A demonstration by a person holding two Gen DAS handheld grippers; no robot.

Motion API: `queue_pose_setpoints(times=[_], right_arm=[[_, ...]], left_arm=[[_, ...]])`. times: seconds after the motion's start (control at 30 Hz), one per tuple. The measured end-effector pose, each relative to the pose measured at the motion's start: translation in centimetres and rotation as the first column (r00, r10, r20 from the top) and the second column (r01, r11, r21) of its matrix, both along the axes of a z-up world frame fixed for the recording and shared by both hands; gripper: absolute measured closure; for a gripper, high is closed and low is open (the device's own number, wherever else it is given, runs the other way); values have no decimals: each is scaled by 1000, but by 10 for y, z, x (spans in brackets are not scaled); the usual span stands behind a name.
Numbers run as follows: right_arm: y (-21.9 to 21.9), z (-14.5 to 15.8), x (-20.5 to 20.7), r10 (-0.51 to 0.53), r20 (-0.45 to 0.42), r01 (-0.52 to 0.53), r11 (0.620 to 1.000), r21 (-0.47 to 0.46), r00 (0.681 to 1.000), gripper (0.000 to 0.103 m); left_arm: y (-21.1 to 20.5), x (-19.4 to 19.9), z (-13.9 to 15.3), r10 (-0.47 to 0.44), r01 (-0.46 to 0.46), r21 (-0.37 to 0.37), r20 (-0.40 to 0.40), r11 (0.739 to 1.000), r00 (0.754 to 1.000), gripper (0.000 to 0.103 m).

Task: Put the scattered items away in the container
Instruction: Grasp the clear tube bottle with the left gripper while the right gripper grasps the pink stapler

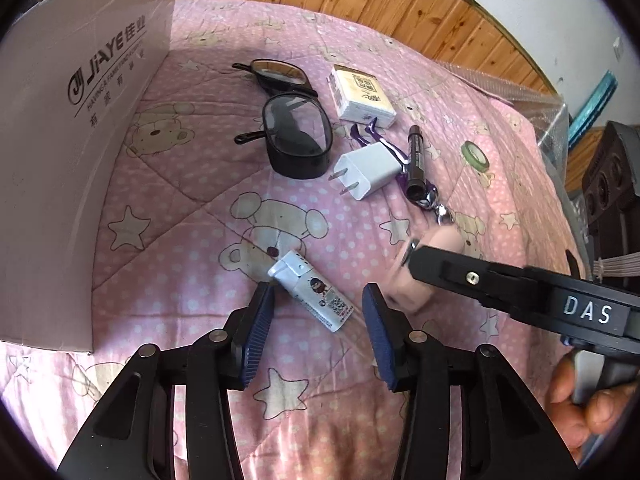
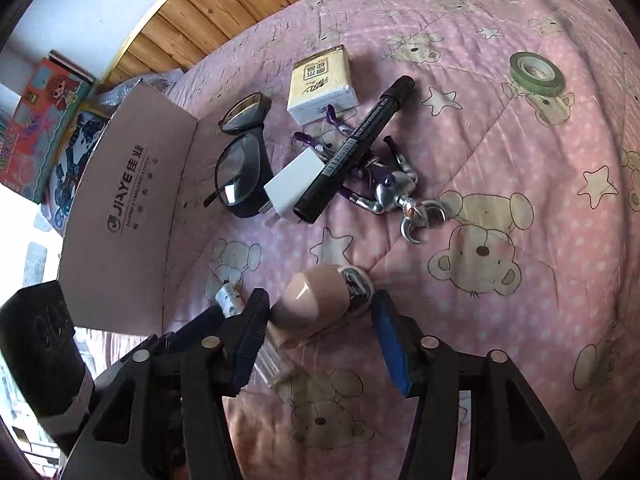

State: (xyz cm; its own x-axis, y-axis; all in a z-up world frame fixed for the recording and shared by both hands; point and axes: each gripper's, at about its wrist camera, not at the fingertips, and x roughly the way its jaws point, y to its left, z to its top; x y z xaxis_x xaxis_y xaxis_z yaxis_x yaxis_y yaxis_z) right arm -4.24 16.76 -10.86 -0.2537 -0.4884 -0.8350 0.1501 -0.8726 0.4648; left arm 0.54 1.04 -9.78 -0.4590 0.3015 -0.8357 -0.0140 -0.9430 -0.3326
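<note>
Two grippers hang over a pink bear-print quilt point(image 1: 192, 216) strewn with small things. The left gripper point(image 1: 318, 334) stands open, its blue pads either side of a white spray bottle point(image 1: 310, 294) lying flat, neither pad touching it. The right gripper point(image 2: 320, 330) stands partly open around a pink bottle point(image 2: 316, 300) with a silver neck; its left pad seems to touch the bottle, the right pad stands clear. A hand point(image 1: 588, 408) holds that gripper's handle at the right edge. Farther off lie two pairs of dark glasses point(image 1: 298, 140), a white tissue pack point(image 1: 362, 94), a white plug charger point(image 1: 366, 170) and a black marker point(image 2: 354, 148) resting across a purple and silver toy figure point(image 2: 390, 184). A green tape roll point(image 2: 536, 72) sits well apart at the far right. The cardboard box point(image 1: 80, 160), printed JIAYE, stands at the left with its flap up; its inside is hidden
</note>
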Motion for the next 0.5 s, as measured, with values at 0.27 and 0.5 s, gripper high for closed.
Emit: queue_pose_setpoints(times=[0.27, 0.5], right_arm=[[7, 13, 2, 28, -92, -12, 986, 165, 995, 76], [0, 0, -6, 57, -110, -29, 971, 237, 992, 72]], left_arm=[[16, -9, -1, -27, 27, -2, -13, 1000, 1000, 47], [21, -15, -1, -83, 72, -142, -72, 987, 994, 83]])
